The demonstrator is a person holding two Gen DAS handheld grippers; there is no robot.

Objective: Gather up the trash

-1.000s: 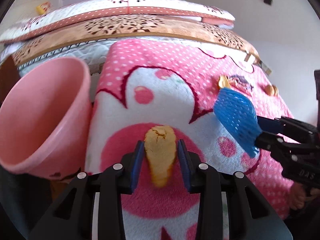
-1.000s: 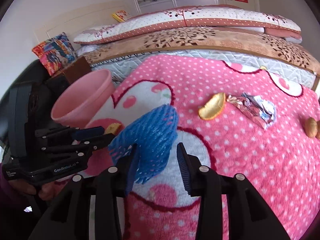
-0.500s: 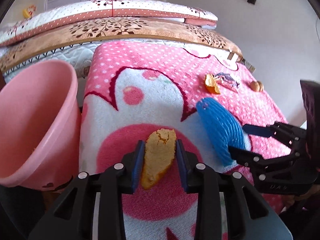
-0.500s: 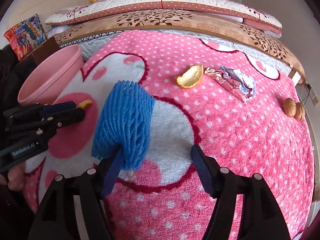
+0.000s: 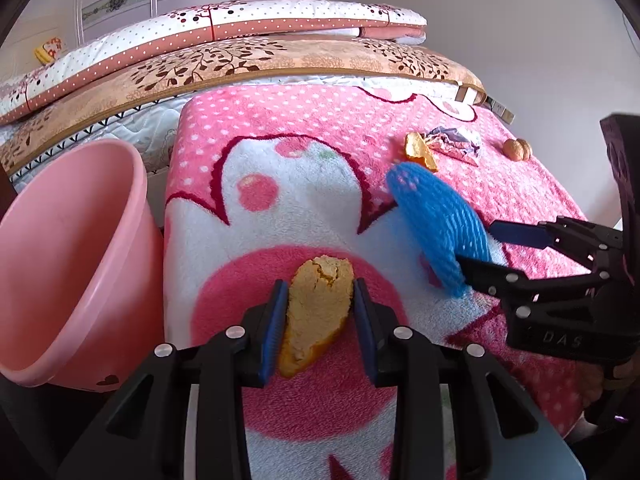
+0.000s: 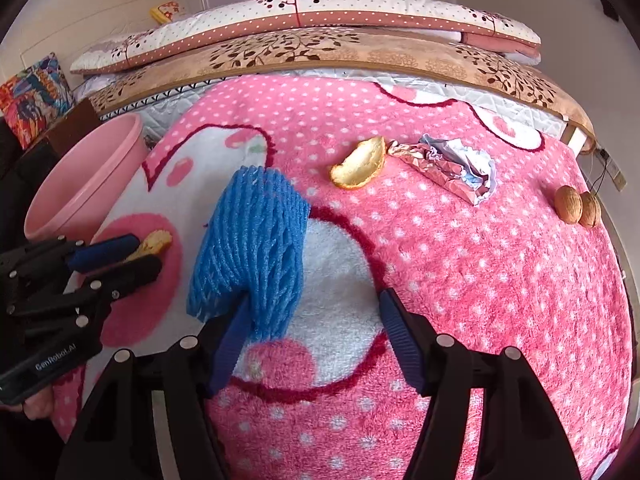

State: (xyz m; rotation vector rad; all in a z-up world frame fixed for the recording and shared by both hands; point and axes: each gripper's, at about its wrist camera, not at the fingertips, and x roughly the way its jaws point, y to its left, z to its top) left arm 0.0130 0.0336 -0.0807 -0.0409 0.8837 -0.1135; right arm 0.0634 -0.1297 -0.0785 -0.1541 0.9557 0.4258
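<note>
My left gripper (image 5: pixel 319 284) is shut on a piece of orange peel (image 5: pixel 318 304) just above the pink blanket (image 5: pixel 304 120). From the right wrist view that gripper (image 6: pixel 148 252) and its peel (image 6: pixel 158 239) show at the left. A blue foam fruit net (image 6: pixel 256 240) stands on the blanket and leans against the left finger of my right gripper (image 6: pixel 314 300). Those jaws stand wide and are closing. Only the net's lower edge lies between them, and the right pad is clear of it. A pink bucket (image 5: pixel 60 260) stands left of the bed.
Farther back on the blanket lie a second orange peel (image 6: pixel 360 164), a crumpled foil wrapper (image 6: pixel 448 164) and two walnuts (image 6: pixel 578 208) near the right edge. Folded quilts (image 6: pixel 320 20) are stacked behind. A person's hand holds each gripper.
My right gripper has let go of the blue net and spread its jaws wide; the net now rests on the blanket. The left gripper still holds the peel.
</note>
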